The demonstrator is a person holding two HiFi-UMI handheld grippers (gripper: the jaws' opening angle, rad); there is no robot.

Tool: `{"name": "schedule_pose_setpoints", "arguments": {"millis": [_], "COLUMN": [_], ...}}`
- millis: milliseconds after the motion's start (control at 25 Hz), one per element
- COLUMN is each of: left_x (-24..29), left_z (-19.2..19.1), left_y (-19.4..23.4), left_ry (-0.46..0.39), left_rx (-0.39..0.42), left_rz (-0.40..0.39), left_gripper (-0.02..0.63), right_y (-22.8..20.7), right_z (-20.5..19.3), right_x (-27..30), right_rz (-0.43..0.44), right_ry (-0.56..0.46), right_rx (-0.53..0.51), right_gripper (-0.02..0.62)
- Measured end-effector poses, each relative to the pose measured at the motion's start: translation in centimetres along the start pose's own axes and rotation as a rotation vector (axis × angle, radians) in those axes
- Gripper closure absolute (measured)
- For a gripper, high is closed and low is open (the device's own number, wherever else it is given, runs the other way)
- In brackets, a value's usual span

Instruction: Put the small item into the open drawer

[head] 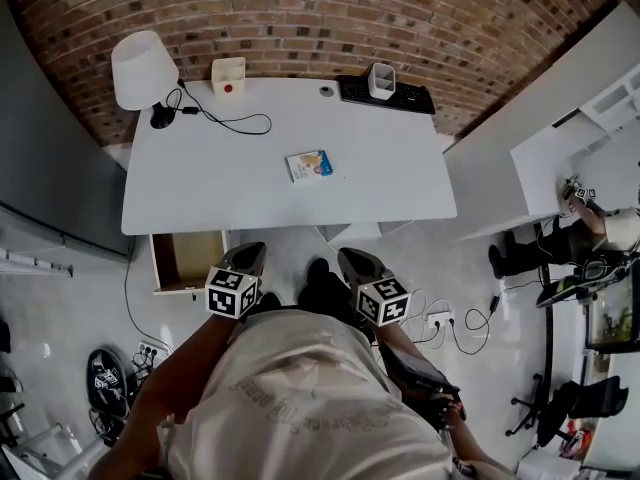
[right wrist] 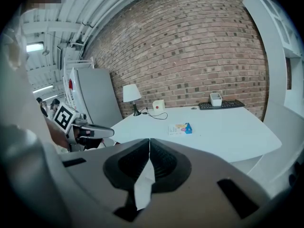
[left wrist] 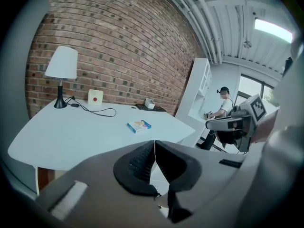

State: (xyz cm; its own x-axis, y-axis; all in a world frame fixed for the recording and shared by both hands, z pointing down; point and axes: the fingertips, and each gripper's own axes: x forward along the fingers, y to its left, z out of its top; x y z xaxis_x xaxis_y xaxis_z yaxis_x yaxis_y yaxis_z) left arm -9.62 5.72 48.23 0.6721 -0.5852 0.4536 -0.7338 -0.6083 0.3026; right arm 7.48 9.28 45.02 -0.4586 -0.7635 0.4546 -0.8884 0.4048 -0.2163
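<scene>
Both of my tongs are closed with nothing between them. In the left gripper view the left tongs [left wrist: 155, 144] have their dark ribbed pads pressed together at the tips, and in the right gripper view the right tongs [right wrist: 149, 142] are the same. From the head view I see the two held side by side, short of the near edge of the white tabletop [head: 230, 183] and over the pale floor. Each points toward the desk and touches nothing.

The small flat box with blue and white print [head: 309, 164] lies on the tabletop around its middle, slightly to the right. It is well apart from both tongs. The open drawer with a light wooden interior [head: 187, 260] sticks out below the near left corner of the tabletop, just left of the left tongs. I can make out nothing inside it.

Along the far edge, against the red brick wall [head: 300, 18], stand a white shaded lamp [head: 143, 68] at the left and a small white box with a red button [head: 228, 75] beside it. Further right is a black keyboard [head: 400, 96] with a white open container [head: 382, 80] on it. A black cable [head: 235, 121] loops across the tabletop from the lamp's base.
</scene>
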Motion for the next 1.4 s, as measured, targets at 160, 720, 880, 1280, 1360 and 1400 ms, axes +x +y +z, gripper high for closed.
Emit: {"name": "schedule_pose_setpoints", "arguments": {"millis": [160,720,880,1280,1360,1400], "left_x": [-0.1,3.4,5.1,9.8,10.8,11.3], "left_z": [-0.2,2.6,3.4,5.5,5.9,6.1], "left_y": [0.4,3.1,3.0,3.9,4.2,4.3], "left_ry": [0.004,0.043,0.053,0.112,0.126,0.135], "left_rx": [-0.002,0.019,0.038,0.067,0.079,0.089], "left_rz": [0.003,0.023,0.012,0.021,0.019,0.016], "left_gripper": [0.598,0.598,0.598,0.597,0.597,0.597], "right_y": [-0.2,-3.9,-6.1,-10.7,-11.5,-11.9], "right_z": [-0.3,2.1,2.3,3.8,4.2,4.4], "right_x": [0.8,4.5,5.4,8.4,9.1,9.5], "right_rz": [0.001,0.002,-0.016,-0.010,-0.007,-0.005], "right_ry": [0.011,-0.002,-0.004,-0.001,-0.001,0.000], "right_rx": [0.007,0.041,0.060,0.094,0.101,0.104], "right_gripper": [0.589,0.589,0.589,0.589,0.589,0.589]}}
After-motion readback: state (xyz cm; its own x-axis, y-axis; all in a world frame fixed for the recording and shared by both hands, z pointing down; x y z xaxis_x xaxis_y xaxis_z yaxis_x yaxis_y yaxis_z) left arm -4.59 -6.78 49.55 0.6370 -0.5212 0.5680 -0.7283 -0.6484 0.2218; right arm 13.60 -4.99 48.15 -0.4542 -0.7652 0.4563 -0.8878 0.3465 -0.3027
